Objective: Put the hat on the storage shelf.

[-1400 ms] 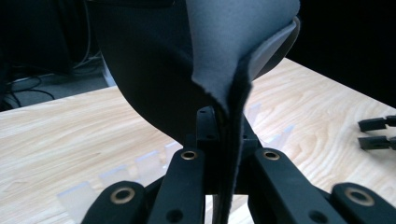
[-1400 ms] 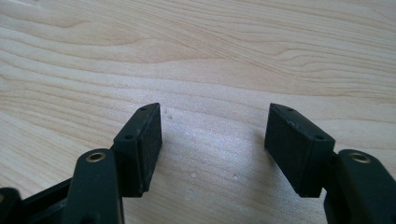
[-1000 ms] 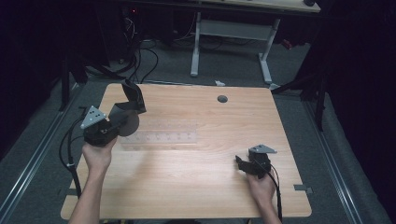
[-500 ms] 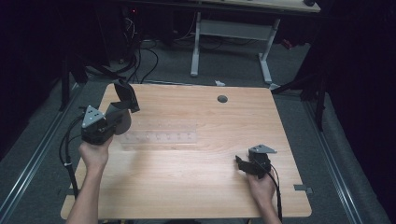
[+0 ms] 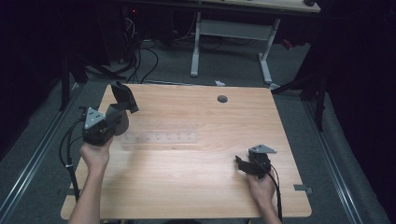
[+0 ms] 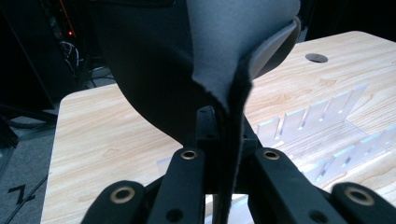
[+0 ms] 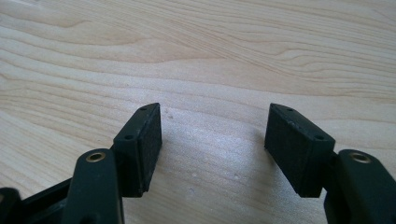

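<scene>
Gripper point(image 6: 224, 140): jaws clamped on edge of dark cloth point(image 6: 187, 60)
Cloth: hangs upward from jaws, grey inner face folded at right
Table point(image 6: 107, 135): light wood, below
Rack point(image 6: 327, 121): clear, slotted, right of jaws
Hole point(image 6: 316, 58): far right in tabletop

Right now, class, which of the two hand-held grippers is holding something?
The left hand-held gripper, clamped on a dark grey cloth. The right hand-held gripper stands open over bare table.

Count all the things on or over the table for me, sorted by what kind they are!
Tongs: 2, left tongs and right tongs
Dark floppy sheet: 1
Clear slotted rack: 1
Total: 4
</scene>
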### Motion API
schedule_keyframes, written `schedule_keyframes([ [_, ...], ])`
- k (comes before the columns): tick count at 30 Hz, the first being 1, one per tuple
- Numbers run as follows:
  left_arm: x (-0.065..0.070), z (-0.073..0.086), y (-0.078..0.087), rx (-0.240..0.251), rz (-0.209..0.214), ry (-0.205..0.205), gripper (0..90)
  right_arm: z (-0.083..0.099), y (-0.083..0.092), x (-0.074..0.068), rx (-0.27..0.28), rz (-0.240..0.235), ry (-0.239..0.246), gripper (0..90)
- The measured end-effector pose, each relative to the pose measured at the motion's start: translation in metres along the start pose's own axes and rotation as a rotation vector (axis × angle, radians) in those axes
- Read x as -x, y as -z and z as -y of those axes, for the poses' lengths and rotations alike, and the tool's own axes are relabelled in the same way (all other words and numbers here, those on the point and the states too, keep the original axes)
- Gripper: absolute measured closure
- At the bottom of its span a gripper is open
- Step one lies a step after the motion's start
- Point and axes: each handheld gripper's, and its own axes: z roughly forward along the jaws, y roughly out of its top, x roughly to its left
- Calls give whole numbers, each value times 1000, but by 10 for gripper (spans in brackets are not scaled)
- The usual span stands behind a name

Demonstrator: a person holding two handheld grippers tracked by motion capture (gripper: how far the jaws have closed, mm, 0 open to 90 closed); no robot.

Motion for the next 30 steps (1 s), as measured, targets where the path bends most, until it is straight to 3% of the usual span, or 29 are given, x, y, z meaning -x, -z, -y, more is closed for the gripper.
schedule_keyframes([
  [7, 1, 5, -3, -6, -6, -4, 863, 0, 0, 0, 0, 0, 1, 369],
  [30, -12, 30, 0, -15, -32, 60, 859, 0, 0, 0, 1, -2, 2, 367],
])
